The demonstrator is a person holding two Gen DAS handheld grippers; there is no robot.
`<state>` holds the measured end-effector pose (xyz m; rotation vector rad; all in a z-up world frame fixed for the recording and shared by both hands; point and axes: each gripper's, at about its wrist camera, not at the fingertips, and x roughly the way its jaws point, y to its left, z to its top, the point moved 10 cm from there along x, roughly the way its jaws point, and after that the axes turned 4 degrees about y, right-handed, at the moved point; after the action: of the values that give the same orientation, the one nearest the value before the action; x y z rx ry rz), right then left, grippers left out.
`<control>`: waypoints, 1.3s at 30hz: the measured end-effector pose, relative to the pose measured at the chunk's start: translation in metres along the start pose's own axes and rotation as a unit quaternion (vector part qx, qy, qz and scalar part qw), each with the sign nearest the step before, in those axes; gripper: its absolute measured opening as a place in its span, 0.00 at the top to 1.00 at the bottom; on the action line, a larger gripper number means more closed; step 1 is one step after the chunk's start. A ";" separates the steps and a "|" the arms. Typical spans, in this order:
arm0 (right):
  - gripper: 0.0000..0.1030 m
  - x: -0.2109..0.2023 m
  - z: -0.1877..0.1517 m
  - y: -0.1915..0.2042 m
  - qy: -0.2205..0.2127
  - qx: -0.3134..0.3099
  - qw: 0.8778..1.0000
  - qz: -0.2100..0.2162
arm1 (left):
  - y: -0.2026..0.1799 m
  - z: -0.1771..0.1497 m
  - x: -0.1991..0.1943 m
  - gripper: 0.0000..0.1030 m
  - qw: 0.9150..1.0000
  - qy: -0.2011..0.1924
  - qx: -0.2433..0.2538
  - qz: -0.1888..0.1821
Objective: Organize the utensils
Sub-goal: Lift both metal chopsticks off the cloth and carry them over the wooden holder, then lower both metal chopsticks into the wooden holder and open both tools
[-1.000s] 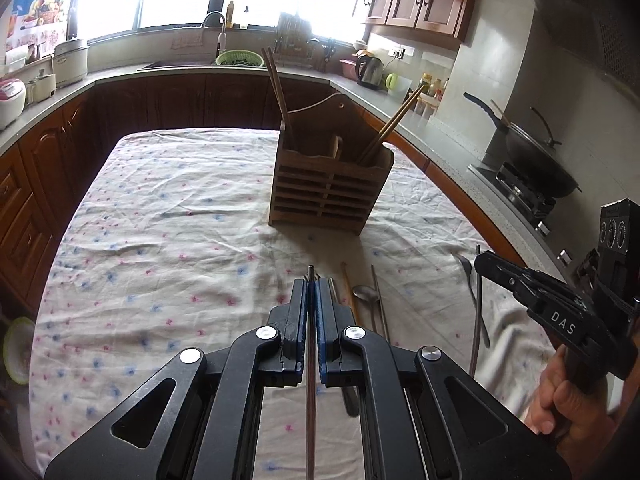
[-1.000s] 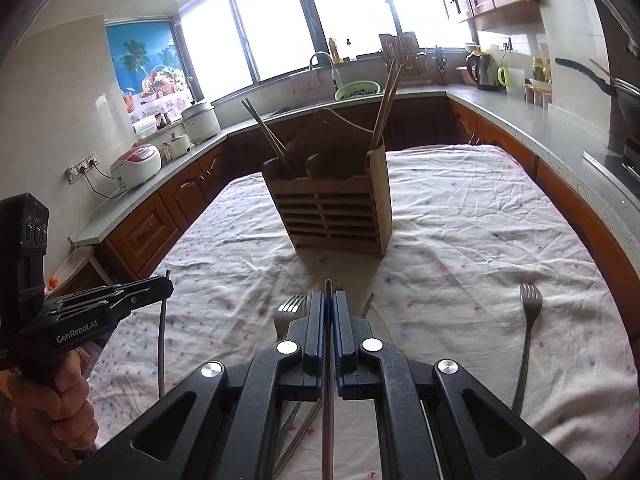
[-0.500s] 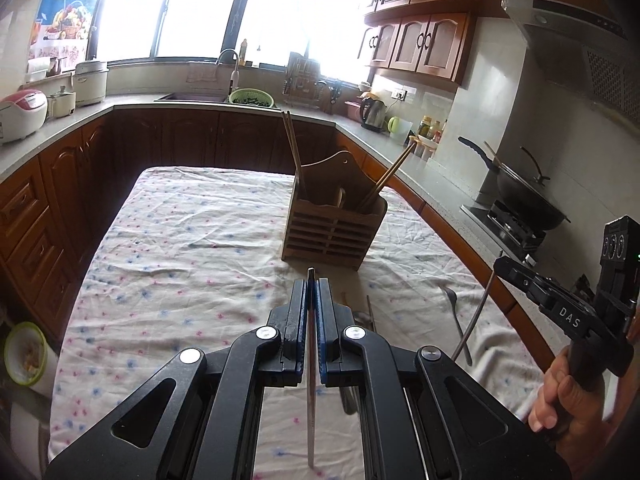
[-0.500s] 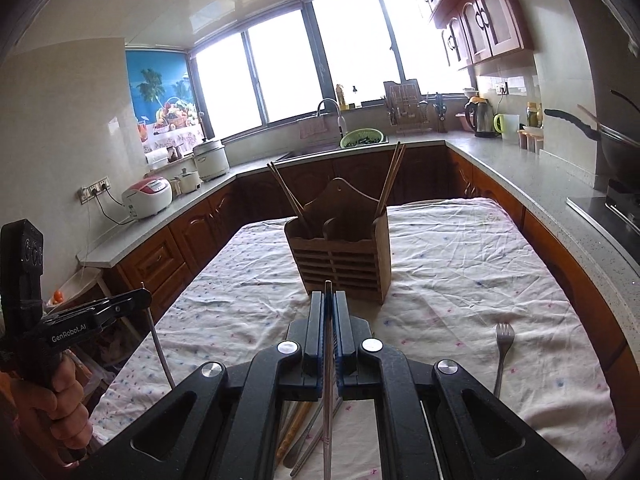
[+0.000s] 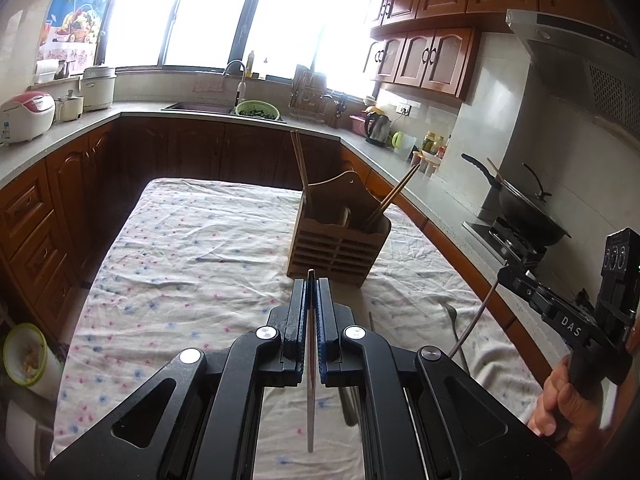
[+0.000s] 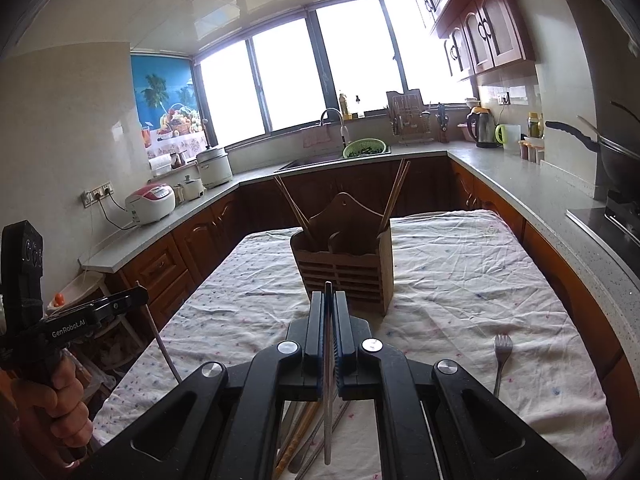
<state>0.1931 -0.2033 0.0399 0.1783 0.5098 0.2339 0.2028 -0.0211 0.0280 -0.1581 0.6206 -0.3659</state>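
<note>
Above the cloth-covered desk [image 6: 460,264], both tongs are clamped shut, each on one thin metal chopstick: the left tongs [image 5: 311,300] hold theirs [image 5: 310,400] upright, and the right tongs [image 6: 329,312] hold theirs [image 6: 328,400] the same way. Farther off, near the middle of the desk, stands the slatted wooden utensil holder [image 6: 344,268], already carrying two pairs of brown wooden chopsticks, one pair at its left end [image 6: 292,208] and one at its right [image 6: 394,194]. By my judgement the sorting is partly done. Still lying loose are one steel fork [image 6: 500,356] at the near right and a small heap of long utensils [image 6: 304,440] under the right tongs, too hidden to count.
</note>
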 end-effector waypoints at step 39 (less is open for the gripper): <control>0.97 0.076 0.191 -0.044 -0.136 0.008 0.990 -0.032 | -0.024 0.221 0.087 0.97 0.990 -0.139 0.011 0.013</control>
<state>0.3605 -0.2468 0.1585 0.2057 0.2451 0.1407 0.3927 -0.0682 0.1651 -0.1764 0.3436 -0.3181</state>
